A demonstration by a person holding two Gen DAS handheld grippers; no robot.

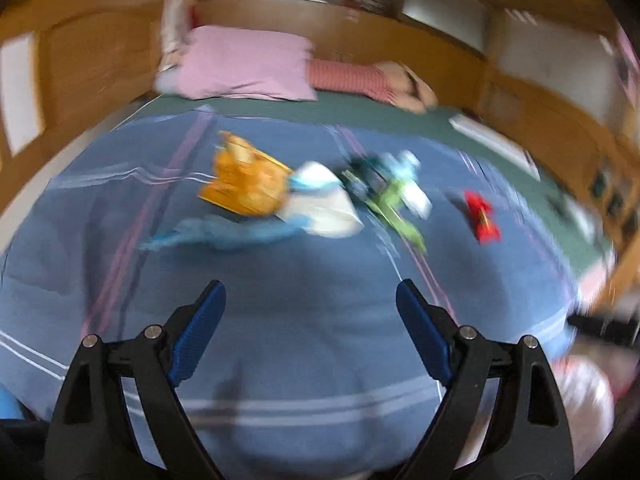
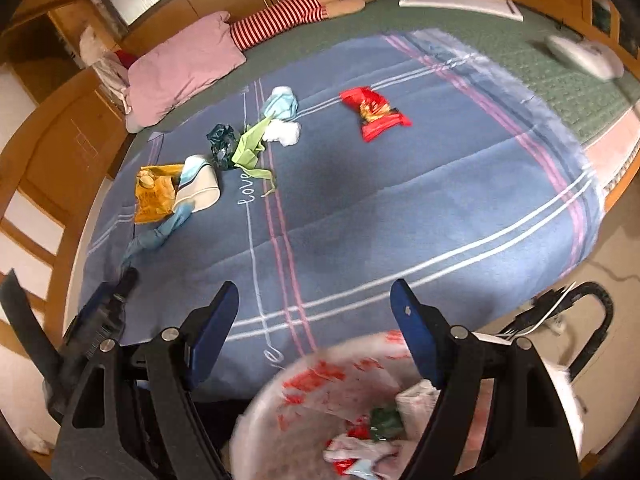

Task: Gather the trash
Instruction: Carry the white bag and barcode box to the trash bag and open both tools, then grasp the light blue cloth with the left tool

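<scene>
Trash lies scattered on the blue blanket (image 2: 400,208) that covers the bed. Going from left to right in the right wrist view, first comes an orange snack bag (image 2: 154,194), lying flat. A white cup (image 2: 200,192) lies on its side, touching the bag's right edge. A twisted blue plastic wrap (image 2: 160,234) trails down from under the cup toward the near edge of the bed. Next is a dark green crumpled wrapper (image 2: 220,142), and just beside it a light green folded paper (image 2: 252,146). A light blue crumpled piece (image 2: 282,104) and a white fluffy wad (image 2: 282,133) sit close behind the paper. Farther right, well apart from that bunch, is a red wrapper (image 2: 374,114) all by itself.

At the head of the bed rest a pink pillow (image 2: 184,68) and a doll with red and white stripes (image 2: 280,20). A white flat thing (image 2: 460,2) lies on the green sheet, far right.

Down at the bottom sits a white trash bag (image 2: 320,412) with red marks, and some scraps are already inside it.

The left gripper (image 1: 310,316) hangs over the blanket with its jaws wide apart and nothing between them. The right gripper (image 2: 314,316) is over the near edge of the bed and the bag, jaws apart too, holding nothing.
</scene>
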